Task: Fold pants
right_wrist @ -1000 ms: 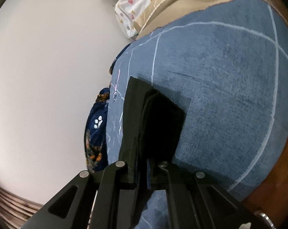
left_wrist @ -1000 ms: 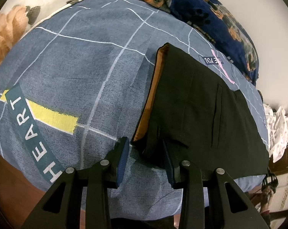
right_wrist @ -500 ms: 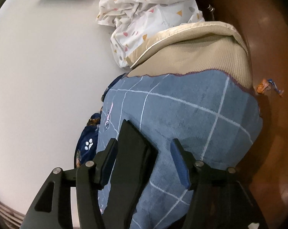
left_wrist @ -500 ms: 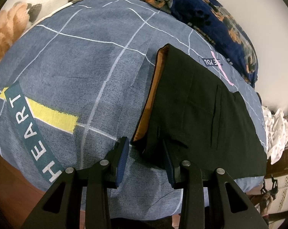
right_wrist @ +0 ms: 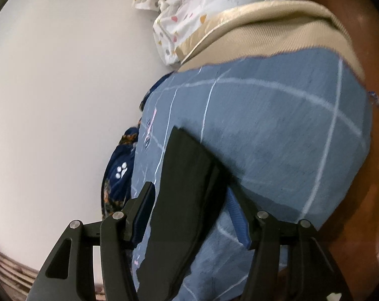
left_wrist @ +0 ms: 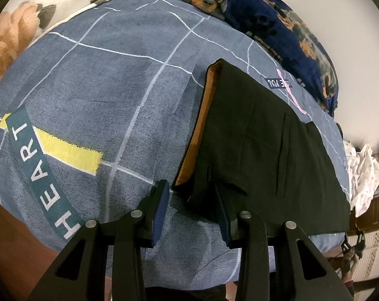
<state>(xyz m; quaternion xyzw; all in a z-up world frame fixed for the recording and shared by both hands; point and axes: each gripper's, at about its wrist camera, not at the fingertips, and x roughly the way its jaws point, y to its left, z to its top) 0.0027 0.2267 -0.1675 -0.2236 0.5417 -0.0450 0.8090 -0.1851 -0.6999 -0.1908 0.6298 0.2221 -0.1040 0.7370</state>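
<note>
Black pants [left_wrist: 259, 145] lie folded lengthwise on the blue bedsheet [left_wrist: 114, 87], with an orange waistband lining [left_wrist: 197, 130] showing along their left edge. My left gripper [left_wrist: 189, 193] hovers over the near waist corner. Its jaws stand apart, the corner lies between them close to the right finger, and a gap shows at the left pad. In the right wrist view the other end of the pants [right_wrist: 184, 170] rests flat on the sheet. My right gripper [right_wrist: 189, 190] is open astride it, pads off the cloth.
A navy dog-print blanket [left_wrist: 277, 25] lies along the wall side. A floral pillow [left_wrist: 3, 42] sits at the far left. A white patterned cloth [right_wrist: 189, 7] is bunched past the beige mattress end [right_wrist: 277, 32]. The wooden floor [right_wrist: 365, 200] borders the bed.
The right gripper let go of the pants end, spread its jaws and drew back upward; the end now lies flat. The left gripper has not moved.
</note>
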